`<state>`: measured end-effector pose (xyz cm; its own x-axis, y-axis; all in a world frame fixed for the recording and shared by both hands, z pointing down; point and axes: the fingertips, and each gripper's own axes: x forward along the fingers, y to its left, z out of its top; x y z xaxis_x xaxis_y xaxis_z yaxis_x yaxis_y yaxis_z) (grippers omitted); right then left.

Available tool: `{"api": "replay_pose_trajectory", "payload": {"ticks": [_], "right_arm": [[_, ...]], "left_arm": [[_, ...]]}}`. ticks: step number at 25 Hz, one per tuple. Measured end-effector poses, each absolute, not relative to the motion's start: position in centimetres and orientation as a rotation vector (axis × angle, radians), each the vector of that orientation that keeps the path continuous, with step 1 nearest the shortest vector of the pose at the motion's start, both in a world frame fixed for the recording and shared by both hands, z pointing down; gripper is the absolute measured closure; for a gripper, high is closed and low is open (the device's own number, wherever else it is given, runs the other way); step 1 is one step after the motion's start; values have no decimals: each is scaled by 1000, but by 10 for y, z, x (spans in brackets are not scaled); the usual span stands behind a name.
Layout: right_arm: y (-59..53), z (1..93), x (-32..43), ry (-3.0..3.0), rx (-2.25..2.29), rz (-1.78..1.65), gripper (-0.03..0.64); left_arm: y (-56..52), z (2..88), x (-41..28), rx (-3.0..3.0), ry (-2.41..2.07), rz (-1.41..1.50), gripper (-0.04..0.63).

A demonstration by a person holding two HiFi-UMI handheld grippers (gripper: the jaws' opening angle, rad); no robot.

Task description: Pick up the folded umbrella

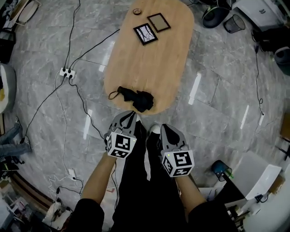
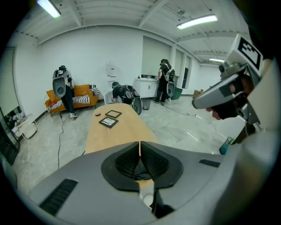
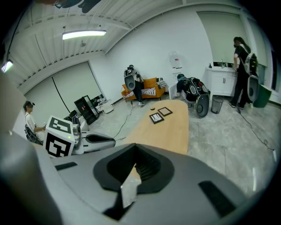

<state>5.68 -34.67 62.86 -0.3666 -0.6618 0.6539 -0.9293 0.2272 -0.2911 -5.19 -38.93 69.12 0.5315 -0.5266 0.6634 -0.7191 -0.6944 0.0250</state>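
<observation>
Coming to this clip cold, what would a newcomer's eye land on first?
A long oval wooden table on the grey floor stands out, with the black folded umbrella at its near end and two dark picture frames at the far end. Below it in the head view, the left gripper and right gripper sit side by side, both shut and empty, short of the umbrella.

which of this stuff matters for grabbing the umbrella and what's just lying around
For the job: umbrella, table under it, left gripper, right gripper.

Lying about: frames, disc, power strip.
</observation>
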Motion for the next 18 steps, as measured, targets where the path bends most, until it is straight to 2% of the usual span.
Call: {"api": "replay_pose_trajectory", "payload": {"ticks": [15, 18], "right_arm": [[-360, 662, 67, -2030, 1543, 992, 607], [-361, 670, 65, -2011, 1563, 1024, 607]], "left_arm": [[-406, 762, -45, 2684, -727, 1158, 572], [-409, 778, -46, 2703, -659, 1211, 514]]}}
